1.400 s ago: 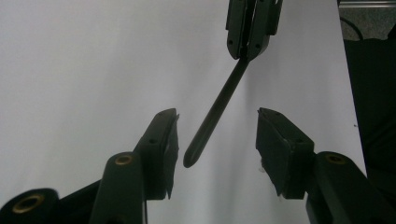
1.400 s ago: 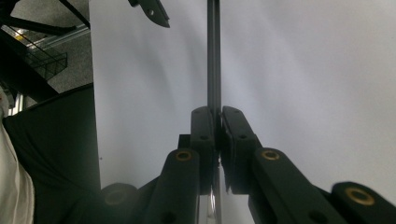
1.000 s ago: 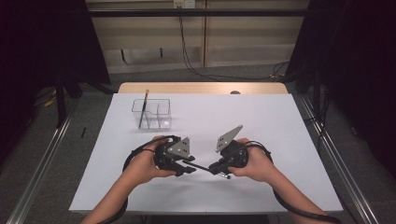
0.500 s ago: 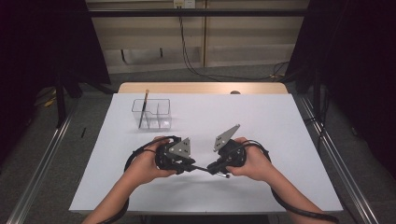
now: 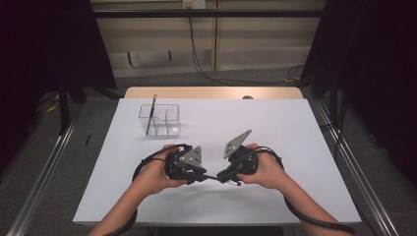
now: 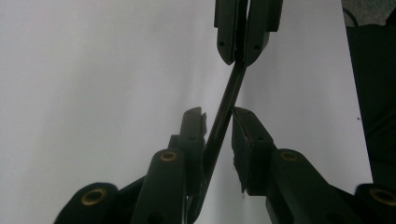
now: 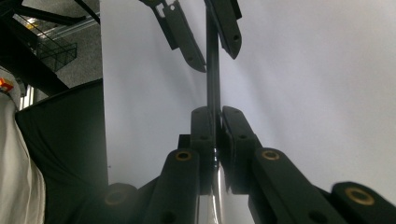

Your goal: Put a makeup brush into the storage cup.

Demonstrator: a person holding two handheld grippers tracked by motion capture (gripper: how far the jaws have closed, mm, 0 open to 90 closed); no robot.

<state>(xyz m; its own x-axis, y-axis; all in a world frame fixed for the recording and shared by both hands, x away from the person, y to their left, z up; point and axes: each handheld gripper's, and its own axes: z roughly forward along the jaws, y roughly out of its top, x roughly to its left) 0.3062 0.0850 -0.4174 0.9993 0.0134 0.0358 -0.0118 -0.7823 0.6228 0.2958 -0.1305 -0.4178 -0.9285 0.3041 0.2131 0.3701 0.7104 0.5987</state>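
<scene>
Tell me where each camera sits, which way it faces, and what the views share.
High view: above the person's side, looking forward and down on the white table; forearms, both hands, left tongs, right tongs and a clear organizer show.
Left gripper view: rides the left tongs, looking along its black jaws to the right tongs' tips beyond.
Right gripper view: rides the right tongs, shut on the thin dark rod, facing the left tongs.
Shared: the rod bridging both tongs over the table.
</scene>
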